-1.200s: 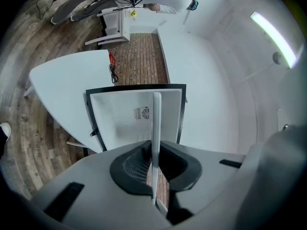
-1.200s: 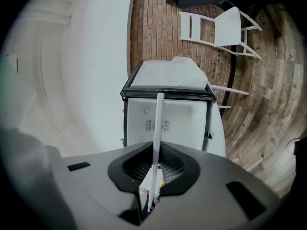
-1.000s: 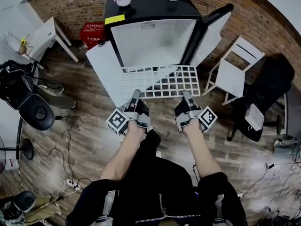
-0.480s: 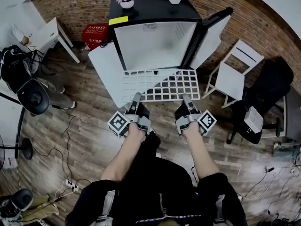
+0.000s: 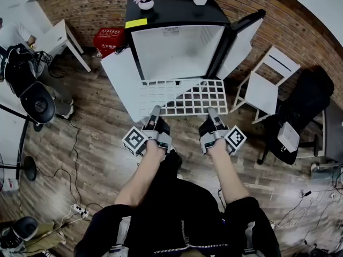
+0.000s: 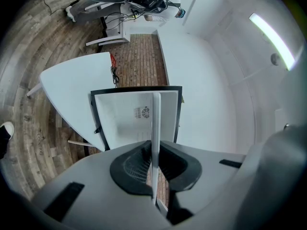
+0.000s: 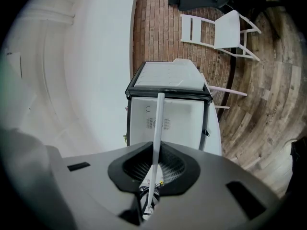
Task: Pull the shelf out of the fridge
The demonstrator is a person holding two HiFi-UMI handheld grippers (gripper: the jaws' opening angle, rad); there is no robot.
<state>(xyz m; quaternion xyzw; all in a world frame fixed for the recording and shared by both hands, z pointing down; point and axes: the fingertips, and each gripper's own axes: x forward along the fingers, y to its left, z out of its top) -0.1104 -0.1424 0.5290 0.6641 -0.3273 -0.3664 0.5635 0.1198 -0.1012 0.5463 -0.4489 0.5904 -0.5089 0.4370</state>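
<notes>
The white wire shelf point(image 5: 182, 96) hangs level in front of the open fridge point(image 5: 177, 47), fully outside its white cavity. My left gripper point(image 5: 155, 111) is shut on the shelf's near edge at the left, my right gripper point(image 5: 213, 112) on the same edge at the right. In the left gripper view the shelf point(image 6: 155, 128) shows edge-on as a thin white bar clamped between the jaws of the left gripper point(image 6: 154, 169), with the fridge point(image 6: 136, 116) behind. The right gripper view shows the same: the shelf point(image 7: 156, 128) pinched edge-on in the right gripper point(image 7: 152, 174), before the fridge point(image 7: 168, 114).
The fridge door point(image 5: 242, 36) stands open at the right. A white panel point(image 5: 120, 79) leans at the fridge's left. A white folding chair point(image 5: 265, 84) and a dark bag point(image 5: 305, 98) stand at the right; a red crate point(image 5: 107, 36), a white table point(image 5: 53, 36) and an office chair point(image 5: 35, 103) at the left. Two plant pots point(image 5: 146, 1) sit on the fridge top.
The shelf and both grippers have kept nearly still. At the left, the office chair and a person by the table have shifted.
</notes>
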